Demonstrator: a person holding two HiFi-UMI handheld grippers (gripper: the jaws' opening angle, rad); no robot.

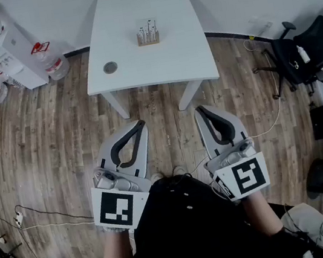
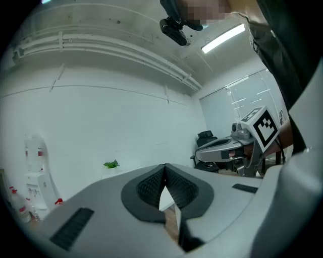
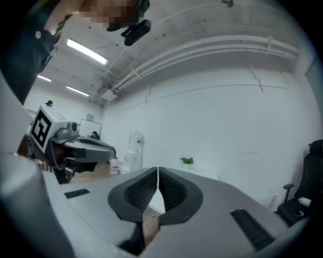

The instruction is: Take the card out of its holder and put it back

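A small wooden card holder (image 1: 148,37) with a pale card standing in it sits near the far middle of the white table (image 1: 186,54). Both grippers hang well short of the table, over the wooden floor. My left gripper (image 1: 141,123) is shut with nothing in it, its tips meeting (image 2: 164,168). My right gripper (image 1: 198,110) is likewise shut and empty, its jaws pressed together (image 3: 158,171). Both gripper views point up at a white wall and ceiling, so the holder is hidden in them.
A round grey cable port (image 1: 111,67) lies in the table's left part. A water dispenser with bottles (image 1: 17,51) stands at the left, a black office chair (image 1: 308,52) at the right. Cables (image 1: 41,216) run over the floor. A small green plant (image 3: 187,161) shows against the wall.
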